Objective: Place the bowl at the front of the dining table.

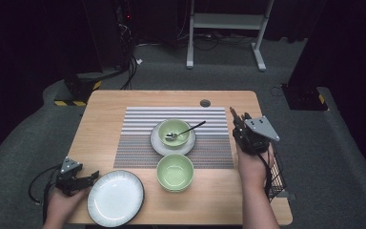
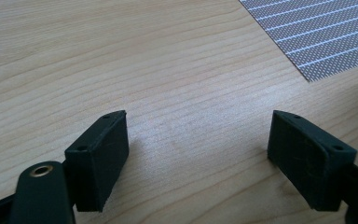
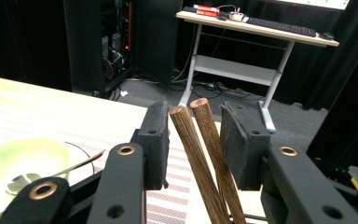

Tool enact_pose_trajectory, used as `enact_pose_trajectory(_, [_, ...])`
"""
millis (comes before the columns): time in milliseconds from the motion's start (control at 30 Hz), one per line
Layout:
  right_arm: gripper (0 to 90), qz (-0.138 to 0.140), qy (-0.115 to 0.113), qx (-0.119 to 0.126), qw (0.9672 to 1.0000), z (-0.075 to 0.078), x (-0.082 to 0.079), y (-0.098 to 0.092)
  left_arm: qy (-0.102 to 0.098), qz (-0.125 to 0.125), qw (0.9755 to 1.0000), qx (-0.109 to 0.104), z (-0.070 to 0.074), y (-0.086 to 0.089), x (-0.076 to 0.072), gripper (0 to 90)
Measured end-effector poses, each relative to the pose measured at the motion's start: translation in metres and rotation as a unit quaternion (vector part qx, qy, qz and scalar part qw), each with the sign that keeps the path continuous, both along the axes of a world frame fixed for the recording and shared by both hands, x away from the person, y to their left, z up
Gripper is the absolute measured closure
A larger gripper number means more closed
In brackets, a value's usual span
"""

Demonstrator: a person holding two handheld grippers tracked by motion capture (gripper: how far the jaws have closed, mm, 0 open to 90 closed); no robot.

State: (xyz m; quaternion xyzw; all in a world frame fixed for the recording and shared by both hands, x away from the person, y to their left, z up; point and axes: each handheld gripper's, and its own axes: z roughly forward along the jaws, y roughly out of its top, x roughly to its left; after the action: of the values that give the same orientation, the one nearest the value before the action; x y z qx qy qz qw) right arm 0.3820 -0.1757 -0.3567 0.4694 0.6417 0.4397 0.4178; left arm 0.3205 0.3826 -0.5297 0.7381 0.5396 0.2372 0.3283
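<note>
white plate nearest us | left gripper wide, idle beside it | right gripper brackets two chopsticks (pads not pressing), likely bound for the placemat

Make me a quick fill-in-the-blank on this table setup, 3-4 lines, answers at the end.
1. The spoon lies in the green bowl that stands on a ____.
2. Between the jaws of the right gripper stand two wooden ____.
3. The left gripper has its jaws ____ above bare table.
4. The second green bowl sits to the ____ of the white plate in the high view.

Missing words: saucer; chopsticks; open; right
</note>
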Motion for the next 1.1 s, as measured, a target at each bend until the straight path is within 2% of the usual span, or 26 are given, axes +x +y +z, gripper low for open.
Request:
enact_pose_trajectory(233, [59.6,0.009,0.002,0.022,0.9997,0.0,-0.003,-0.002,0.0,0.0,1.0,0.0,0.0,0.0,0.0,20.6])
enact_pose_trajectory(367, [57.2,0.013,0.002,0.026,0.9996,0.0,-0.005,-0.003,0.0,0.0,1.0,-0.001,0.0,0.0,0.0,20.6])
enact_pose_trajectory(633, [54.2,0.004,-0.011,0.011,0.9999,0.0,-0.007,-0.002,0.0,0.0,1.0,-0.001,0.0,0.0,0.0,20.6])
enact_pose_trajectory(767, [58.6,-0.002,-0.019,0.006,0.9998,0.003,-0.009,-0.003,0.0,0.001,1.0,0.0,0.0,0.0,0.0,20.6])
enact_pose_trajectory(900, [57.9,0.003,-0.013,-0.011,0.9999,0.002,-0.005,0.0,0.0,0.001,1.0,0.0,0.0,0.0,0.0,20.7])
enact_pose_trajectory(1000, [58.5,0.001,-0.007,-0.014,0.9999,0.0,0.0,0.004,0.0,0.0,1.0,0.0,0.0,0.0,0.0,20.6])
enact_pose_trajectory(1100, [61.5,-0.002,0.006,-0.025,0.9997,-0.004,0.01,0.006,0.0,0.001,1.0,-0.001,0.0,0.0,0.0,20.7])
